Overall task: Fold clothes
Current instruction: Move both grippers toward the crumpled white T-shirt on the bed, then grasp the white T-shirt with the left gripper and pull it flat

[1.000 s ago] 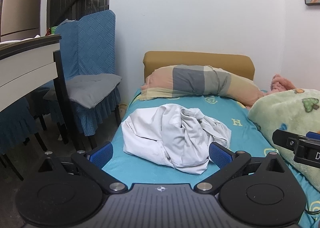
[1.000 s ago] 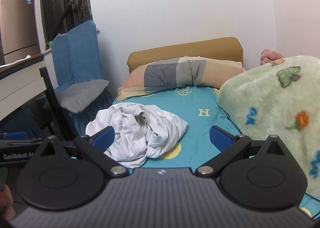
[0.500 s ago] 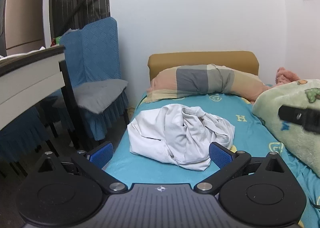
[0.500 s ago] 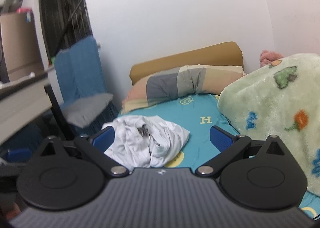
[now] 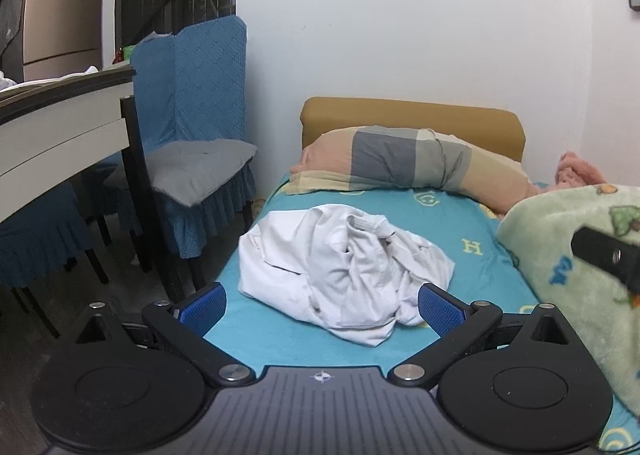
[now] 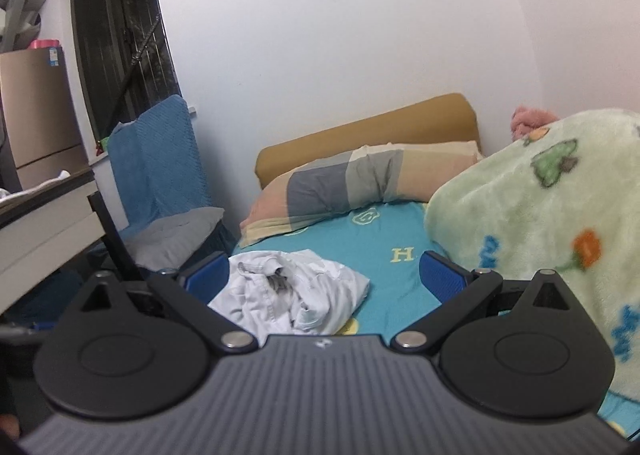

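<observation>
The white shirt (image 5: 340, 271) is lying in a crumpled heap on the blue bed sheet (image 5: 448, 223), near the striped pillow (image 5: 408, 163). The left gripper (image 5: 322, 307) is hanging just in front of it, fingers wide apart, holding nothing. The right gripper (image 6: 324, 275) is tipping upward now, so the shirt is sitting lower in its view. Its fingers are wide apart and empty too.

The left black two-finger claw (image 5: 322, 309) with blue ribbed pads (image 5: 202, 311) is spread wide and level, gripping nothing. The right black claw (image 6: 324, 279), with the same blue pads (image 6: 442, 275), is likewise spread wide and empty, tilted slightly upward. In the left wrist view, part of the right claw's black body shows blurred at the right edge.
</observation>
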Demonstrator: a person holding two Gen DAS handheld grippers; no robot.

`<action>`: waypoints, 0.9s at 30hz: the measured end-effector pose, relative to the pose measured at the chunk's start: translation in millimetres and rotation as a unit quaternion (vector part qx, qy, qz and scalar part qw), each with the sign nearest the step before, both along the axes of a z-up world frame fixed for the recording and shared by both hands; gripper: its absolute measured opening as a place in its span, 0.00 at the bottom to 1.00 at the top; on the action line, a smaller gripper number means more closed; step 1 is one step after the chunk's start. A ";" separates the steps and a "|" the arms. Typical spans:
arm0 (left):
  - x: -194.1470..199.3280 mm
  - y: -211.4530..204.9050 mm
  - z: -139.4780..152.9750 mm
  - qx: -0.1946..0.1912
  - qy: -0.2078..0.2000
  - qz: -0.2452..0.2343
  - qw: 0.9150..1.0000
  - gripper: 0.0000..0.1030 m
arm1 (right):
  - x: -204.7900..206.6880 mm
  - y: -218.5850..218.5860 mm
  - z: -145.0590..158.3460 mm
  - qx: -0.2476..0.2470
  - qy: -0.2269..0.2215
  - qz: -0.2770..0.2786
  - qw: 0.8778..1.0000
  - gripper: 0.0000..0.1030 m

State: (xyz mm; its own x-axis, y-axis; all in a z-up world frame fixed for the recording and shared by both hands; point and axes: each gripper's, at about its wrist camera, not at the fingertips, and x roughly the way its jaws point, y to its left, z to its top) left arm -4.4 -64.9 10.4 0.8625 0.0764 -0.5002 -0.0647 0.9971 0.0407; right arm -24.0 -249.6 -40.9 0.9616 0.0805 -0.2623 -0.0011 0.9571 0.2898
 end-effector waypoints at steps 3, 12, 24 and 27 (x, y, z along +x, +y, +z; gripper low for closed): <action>8.1 -9.9 5.1 0.004 0.003 -0.019 1.000 1.00 | 0.5 -5.7 -1.4 0.006 0.001 -0.009 1.000 1.00; 48.9 -21.0 -16.1 0.022 0.049 -0.056 0.997 1.00 | 5.4 -11.9 -10.9 0.004 -0.010 -0.015 1.000 1.00; 149.4 -16.1 -92.8 -0.014 0.147 -0.087 0.985 1.00 | 38.8 -25.3 -43.4 0.061 0.070 -0.013 0.996 1.00; 168.0 -11.9 -105.8 -0.019 0.160 -0.085 0.983 0.99 | 49.2 -30.0 -52.9 0.053 0.080 -0.030 0.995 1.00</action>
State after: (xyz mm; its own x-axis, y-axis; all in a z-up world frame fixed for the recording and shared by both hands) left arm 163.6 -76.8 -95.4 0.6599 -0.0801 -0.7471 0.1136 0.9935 -0.0062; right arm 25.2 -279.6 -93.8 0.9121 0.0605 -0.4054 0.1087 0.9179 0.3816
